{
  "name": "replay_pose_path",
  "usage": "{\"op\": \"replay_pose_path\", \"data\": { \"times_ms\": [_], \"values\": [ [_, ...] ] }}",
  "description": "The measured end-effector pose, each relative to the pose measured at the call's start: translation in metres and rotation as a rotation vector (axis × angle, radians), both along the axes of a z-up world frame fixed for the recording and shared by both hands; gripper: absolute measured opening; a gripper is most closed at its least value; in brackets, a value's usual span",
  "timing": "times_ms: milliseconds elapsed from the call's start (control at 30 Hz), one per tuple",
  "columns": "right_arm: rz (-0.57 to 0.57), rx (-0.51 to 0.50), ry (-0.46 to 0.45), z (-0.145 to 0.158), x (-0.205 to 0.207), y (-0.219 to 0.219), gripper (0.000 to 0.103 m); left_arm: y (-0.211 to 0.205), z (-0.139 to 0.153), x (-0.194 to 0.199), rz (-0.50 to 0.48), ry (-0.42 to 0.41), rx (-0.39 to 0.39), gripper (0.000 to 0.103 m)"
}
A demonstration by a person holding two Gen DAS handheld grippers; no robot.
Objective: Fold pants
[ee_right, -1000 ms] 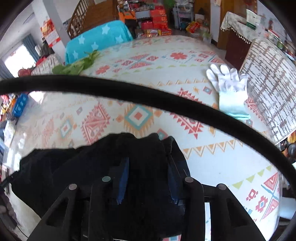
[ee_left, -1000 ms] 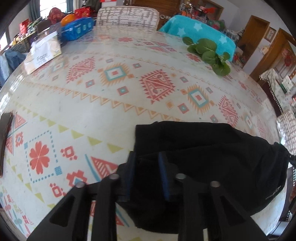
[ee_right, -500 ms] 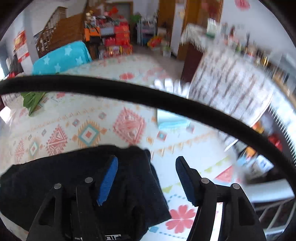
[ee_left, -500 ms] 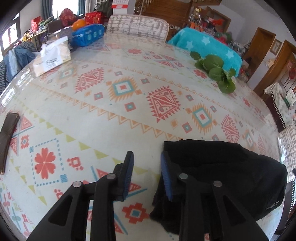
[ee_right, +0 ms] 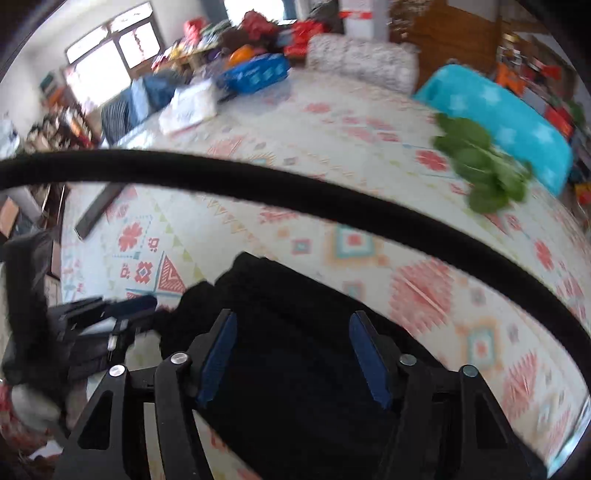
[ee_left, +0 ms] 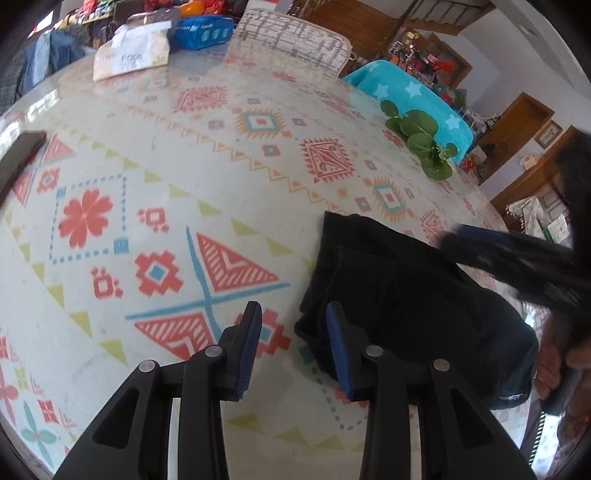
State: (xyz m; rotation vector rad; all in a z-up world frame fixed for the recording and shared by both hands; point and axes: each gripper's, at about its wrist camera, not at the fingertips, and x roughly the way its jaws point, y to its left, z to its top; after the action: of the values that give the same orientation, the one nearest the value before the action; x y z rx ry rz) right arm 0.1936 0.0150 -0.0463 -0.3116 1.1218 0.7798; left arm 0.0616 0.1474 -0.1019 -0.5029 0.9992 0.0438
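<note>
The black pants lie folded in a compact bundle on the patterned tablecloth, near the table's front right. My left gripper is open and empty, just left of the bundle's near corner. My right gripper is open and empty, hovering above the pants. The right gripper shows blurred in the left wrist view, and the left gripper shows in the right wrist view.
Green leaves lie at the far right of the table. A tissue pack and a blue package sit at the far left. A dark flat object lies at the left edge. Chairs stand behind the table.
Both grippers have let go of the pants and opened. The left one has drawn back to the left. The right one has swung round above the bundle.
</note>
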Motion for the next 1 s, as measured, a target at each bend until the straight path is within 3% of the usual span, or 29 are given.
{"op": "replay_pose_path", "data": {
  "times_ms": [33, 167, 367, 500, 567, 700, 900, 933, 1000],
  "values": [
    [0.011, -0.03, 0.011, -0.008, 0.006, 0.014, 0.042, 0.002, 0.0, -0.004, 0.008, -0.006, -0.015, 0.035],
    [0.053, -0.153, 0.068, -0.04, 0.017, 0.06, 0.032, 0.013, 0.007, -0.019, 0.035, -0.027, -0.015, 0.035],
    [0.006, -0.184, 0.07, -0.047, 0.035, 0.099, 0.036, 0.03, 0.017, -0.031, 0.084, -0.042, 0.005, 0.035],
    [0.02, -0.011, 0.094, -0.018, 0.038, 0.089, 0.036, 0.036, 0.019, -0.032, 0.097, -0.039, 0.0, 0.036],
    [0.08, 0.02, 0.112, -0.006, 0.029, 0.079, 0.036, 0.037, 0.017, -0.033, 0.099, -0.041, -0.006, 0.036],
    [0.209, -0.023, 0.138, -0.01, -0.002, 0.064, 0.038, 0.032, 0.011, -0.032, 0.085, -0.04, -0.04, 0.036],
    [0.282, -0.106, 0.105, -0.04, -0.025, 0.064, 0.038, 0.016, 0.004, -0.028, 0.042, -0.033, -0.063, 0.036],
    [0.287, -0.111, 0.085, -0.04, -0.03, 0.063, 0.035, 0.014, 0.004, -0.028, 0.038, -0.031, -0.064, 0.036],
    [0.28, -0.093, 0.074, -0.034, -0.035, 0.062, 0.015, 0.013, 0.004, -0.026, 0.033, -0.03, -0.068, 0.036]
  ]
}}
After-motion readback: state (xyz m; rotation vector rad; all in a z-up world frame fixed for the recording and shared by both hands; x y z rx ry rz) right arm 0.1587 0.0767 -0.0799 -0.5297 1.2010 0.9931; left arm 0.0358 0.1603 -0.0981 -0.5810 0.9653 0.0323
